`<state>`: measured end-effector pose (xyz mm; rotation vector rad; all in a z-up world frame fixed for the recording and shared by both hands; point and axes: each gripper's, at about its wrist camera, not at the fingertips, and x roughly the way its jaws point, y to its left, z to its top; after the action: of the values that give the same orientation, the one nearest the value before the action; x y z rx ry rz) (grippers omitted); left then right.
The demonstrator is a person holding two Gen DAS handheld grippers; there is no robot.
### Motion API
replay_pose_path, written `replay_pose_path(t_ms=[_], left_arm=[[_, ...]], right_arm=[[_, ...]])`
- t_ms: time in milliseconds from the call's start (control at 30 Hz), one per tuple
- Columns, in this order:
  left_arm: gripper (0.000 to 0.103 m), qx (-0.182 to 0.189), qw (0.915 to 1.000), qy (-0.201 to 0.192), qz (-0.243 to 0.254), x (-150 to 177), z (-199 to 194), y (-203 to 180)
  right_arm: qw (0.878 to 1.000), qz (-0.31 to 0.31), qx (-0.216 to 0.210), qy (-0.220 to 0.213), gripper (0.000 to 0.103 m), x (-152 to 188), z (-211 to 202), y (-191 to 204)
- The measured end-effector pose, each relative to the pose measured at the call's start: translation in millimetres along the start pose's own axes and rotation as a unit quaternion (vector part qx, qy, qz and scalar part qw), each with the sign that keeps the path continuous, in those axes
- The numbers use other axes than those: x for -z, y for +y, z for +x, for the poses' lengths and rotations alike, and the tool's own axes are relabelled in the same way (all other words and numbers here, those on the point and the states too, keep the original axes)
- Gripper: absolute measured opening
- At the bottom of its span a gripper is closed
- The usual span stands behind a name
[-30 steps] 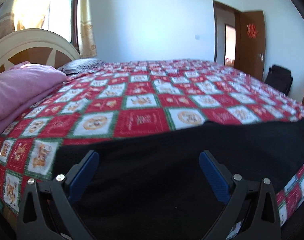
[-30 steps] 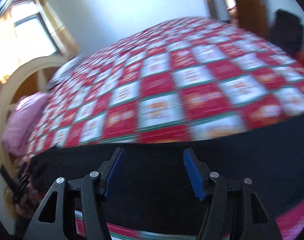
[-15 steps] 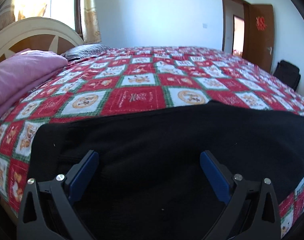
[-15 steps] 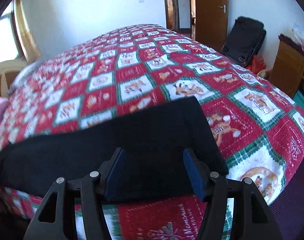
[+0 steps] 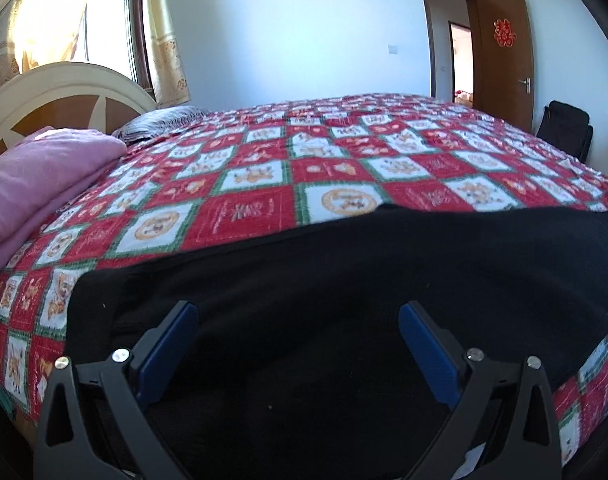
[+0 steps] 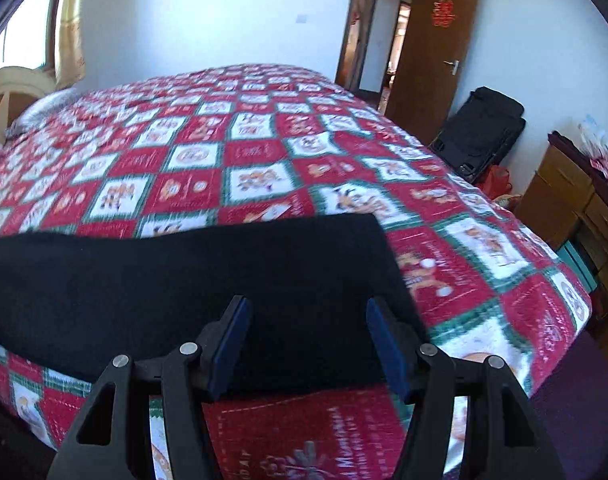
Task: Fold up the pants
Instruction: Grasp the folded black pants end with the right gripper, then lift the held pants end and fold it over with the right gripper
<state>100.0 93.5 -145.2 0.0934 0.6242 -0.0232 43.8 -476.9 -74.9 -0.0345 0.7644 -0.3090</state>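
Black pants (image 5: 344, 280) lie flat along the near edge of a bed with a red, white and green patchwork quilt (image 5: 287, 176). In the left wrist view my left gripper (image 5: 297, 316) hovers over the pants near their left end, jaws wide apart, nothing between them. In the right wrist view the pants (image 6: 183, 276) end in a squared edge at the right. My right gripper (image 6: 308, 312) stands open just above that right end, its blue pads (image 6: 231, 344) clear of the cloth.
A folded pink blanket (image 5: 39, 176) and a grey pillow (image 5: 159, 120) lie by the headboard (image 5: 59, 100) on the left. A black suitcase (image 6: 480, 132) leans by the open door (image 6: 432, 56). A wooden dresser (image 6: 576, 204) stands to the right of the bed.
The right gripper swung along the pants to their right end, then held still there. The left gripper edged closer to the left end. Both stayed open.
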Motion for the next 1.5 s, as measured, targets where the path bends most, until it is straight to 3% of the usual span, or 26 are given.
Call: replay_pose_path(t_ms=[167, 300, 433, 533, 700, 767, 867, 1000, 1233, 1333, 1433, 1500], left_arm=[[0.103, 0.004, 0.9998, 0.006, -0.016, 5, 5, 9], [0.103, 0.002, 0.9998, 0.005, -0.017, 4, 5, 13], [0.103, -0.018, 0.9994, 0.005, -0.03, 1, 5, 27], [0.103, -0.041, 0.9982, 0.0, -0.043, -3, 3, 47], [0.103, -0.092, 0.9923, -0.002, -0.083, -5, 2, 102], [0.103, -0.099, 0.9889, 0.007, -0.111, 1, 5, 124], [0.103, -0.1, 0.9861, 0.027, -0.13, 14, 16, 140], [0.103, -0.079, 0.9833, 0.023, -0.163, 20, 18, 145], [0.103, -0.088, 0.9849, 0.019, -0.148, 20, 16, 139], [0.103, -0.077, 0.9822, 0.016, -0.171, 24, 19, 144], [0.103, -0.076, 0.9825, 0.017, -0.169, 23, 19, 144], [0.103, -0.076, 0.982, 0.021, -0.172, 22, 19, 144]], right_arm=[[1.0, 0.017, 0.012, 0.005, 0.062, 2, 3, -17], [0.998, 0.058, -0.013, 0.016, 0.062, 3, 7, -38], [0.998, 0.055, -0.015, 0.018, 0.062, 4, 5, -38], [0.996, 0.079, -0.043, 0.022, 0.062, 3, 4, -48], [0.973, 0.186, -0.132, 0.032, 0.056, 4, 3, -88], [0.96, 0.226, -0.161, 0.038, 0.05, 7, 4, -101], [0.95, 0.243, -0.19, 0.054, 0.049, 10, 8, -107], [0.946, 0.25, -0.197, 0.06, 0.049, 11, 8, -105], [0.945, 0.243, -0.2, 0.085, 0.049, 10, 3, -102], [0.947, 0.243, -0.201, 0.063, 0.048, 13, 12, -95], [0.959, 0.218, -0.174, 0.052, 0.037, 10, 16, -86], [0.957, 0.222, -0.183, 0.044, 0.024, 11, 16, -87]])
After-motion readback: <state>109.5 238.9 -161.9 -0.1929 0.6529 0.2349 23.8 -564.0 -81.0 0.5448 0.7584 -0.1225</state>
